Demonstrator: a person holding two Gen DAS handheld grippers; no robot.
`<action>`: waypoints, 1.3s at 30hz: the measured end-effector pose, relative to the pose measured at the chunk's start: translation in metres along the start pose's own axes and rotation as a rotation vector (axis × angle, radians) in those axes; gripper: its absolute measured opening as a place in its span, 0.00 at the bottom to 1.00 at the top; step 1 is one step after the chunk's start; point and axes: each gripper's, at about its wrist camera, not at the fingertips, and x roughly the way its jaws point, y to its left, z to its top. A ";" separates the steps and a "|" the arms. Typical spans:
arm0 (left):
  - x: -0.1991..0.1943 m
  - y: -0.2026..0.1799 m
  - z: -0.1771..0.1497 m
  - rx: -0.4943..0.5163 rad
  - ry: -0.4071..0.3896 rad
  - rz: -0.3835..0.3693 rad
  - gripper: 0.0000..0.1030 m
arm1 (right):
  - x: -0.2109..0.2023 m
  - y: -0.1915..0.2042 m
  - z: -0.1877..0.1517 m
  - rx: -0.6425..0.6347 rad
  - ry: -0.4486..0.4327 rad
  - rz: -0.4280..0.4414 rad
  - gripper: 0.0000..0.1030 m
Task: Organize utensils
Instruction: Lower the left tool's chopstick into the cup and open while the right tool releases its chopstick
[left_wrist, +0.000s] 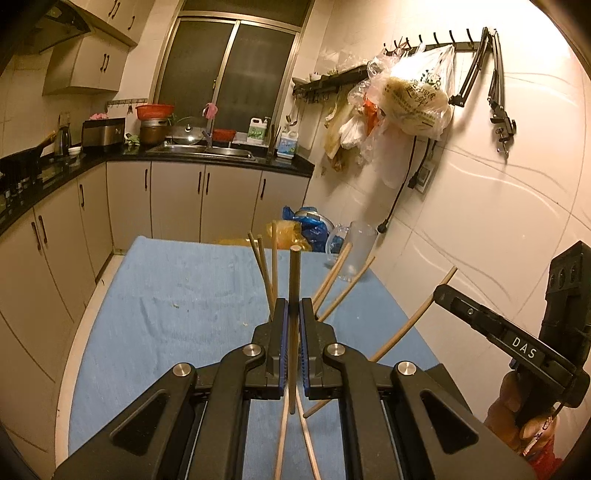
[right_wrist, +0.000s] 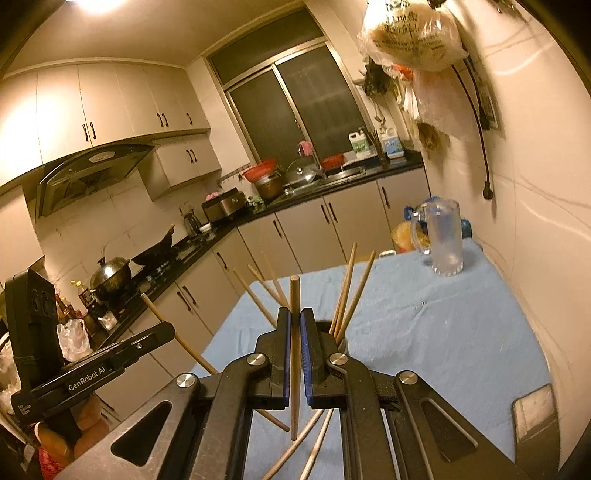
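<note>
My left gripper (left_wrist: 293, 308) is shut on a wooden chopstick (left_wrist: 294, 273) that stands upright between its blue pads. My right gripper (right_wrist: 294, 317) is shut on another wooden chopstick (right_wrist: 294, 295), also upright. Several more chopsticks (left_wrist: 332, 280) fan out behind and under the left jaws, and several (right_wrist: 347, 291) stick up from a dark round holder (right_wrist: 332, 328) just behind the right jaws. Both grippers hover over the blue cloth on the table (left_wrist: 177, 295). The right gripper's body (left_wrist: 517, 343) shows at the right of the left wrist view, the left gripper's body (right_wrist: 92, 373) at the left of the right wrist view.
A clear glass mug (right_wrist: 441, 240) stands at the table's far right corner near the tiled wall (left_wrist: 498, 206). Plastic bags (left_wrist: 413, 99) hang from wall hooks. Cabinets and a counter with a sink (left_wrist: 207, 149) run along the left and back. A grey block (right_wrist: 532, 417) lies at the table's near right.
</note>
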 end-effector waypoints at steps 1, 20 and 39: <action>0.000 0.000 0.002 0.001 -0.005 0.000 0.05 | 0.000 0.000 0.003 -0.002 -0.006 -0.001 0.06; 0.009 -0.008 0.083 0.013 -0.106 -0.003 0.05 | 0.012 0.005 0.079 -0.028 -0.120 -0.048 0.06; 0.099 0.013 0.060 -0.062 0.012 -0.004 0.05 | 0.083 -0.031 0.060 0.011 -0.001 -0.097 0.06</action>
